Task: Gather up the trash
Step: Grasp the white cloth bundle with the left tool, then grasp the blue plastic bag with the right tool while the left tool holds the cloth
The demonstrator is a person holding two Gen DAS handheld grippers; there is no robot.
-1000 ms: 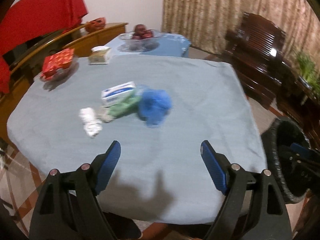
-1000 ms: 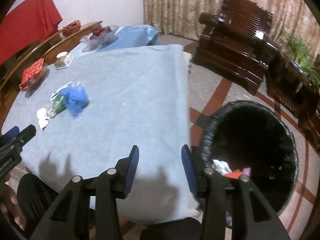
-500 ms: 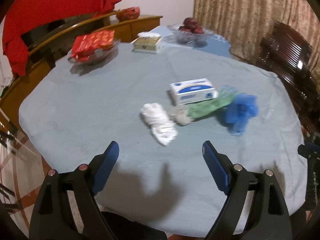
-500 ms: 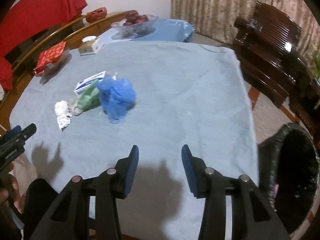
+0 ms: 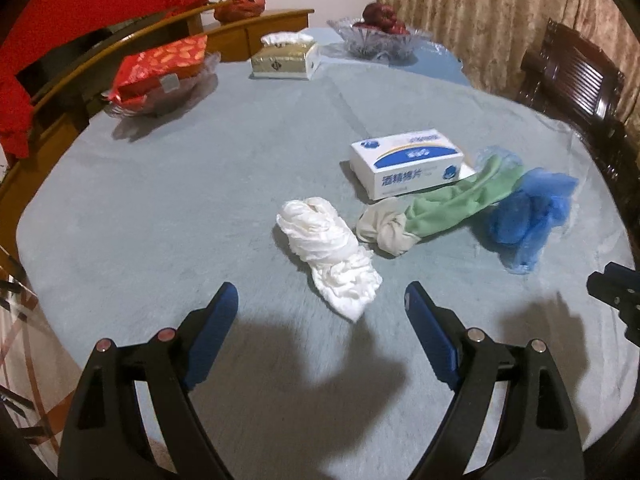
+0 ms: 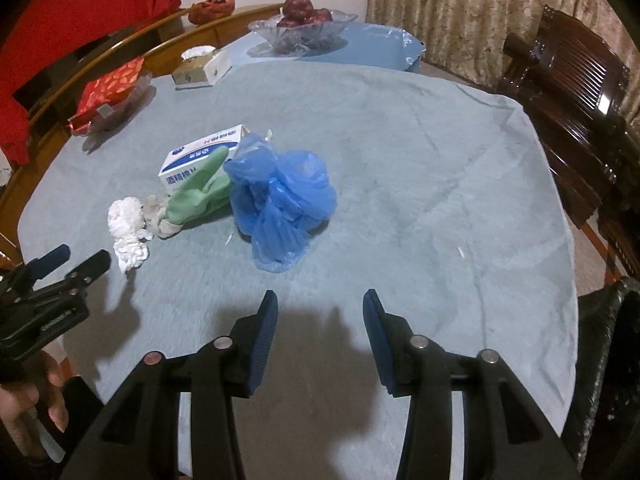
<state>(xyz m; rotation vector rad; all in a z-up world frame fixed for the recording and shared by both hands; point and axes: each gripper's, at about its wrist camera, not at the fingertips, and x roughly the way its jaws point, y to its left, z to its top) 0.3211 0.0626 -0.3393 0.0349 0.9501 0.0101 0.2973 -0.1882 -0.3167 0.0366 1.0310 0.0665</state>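
A crumpled white tissue (image 5: 328, 256) lies on the grey-blue tablecloth, just beyond my open, empty left gripper (image 5: 320, 304). To its right lie a green and cream glove (image 5: 440, 208), a white and blue box (image 5: 408, 162) and a crumpled blue plastic bag (image 5: 524, 216). In the right wrist view the blue bag (image 6: 280, 200) lies a little ahead of my open, empty right gripper (image 6: 318, 304), with the glove (image 6: 196, 196), box (image 6: 200, 156) and tissue (image 6: 128, 232) to its left. The left gripper (image 6: 76, 262) shows at that view's left edge.
A red packet in a glass dish (image 5: 160, 72), a gold tissue box (image 5: 284, 60) and a glass fruit bowl (image 5: 380, 36) stand at the far side. A dark wooden chair (image 6: 568, 92) is at right. The black bin's rim (image 6: 616, 360) shows at the lower right.
Both grippers swung left, away from the bin, and moved closer to the trash pile. The left now faces the white tissue, the right the blue bag. Both stayed open.
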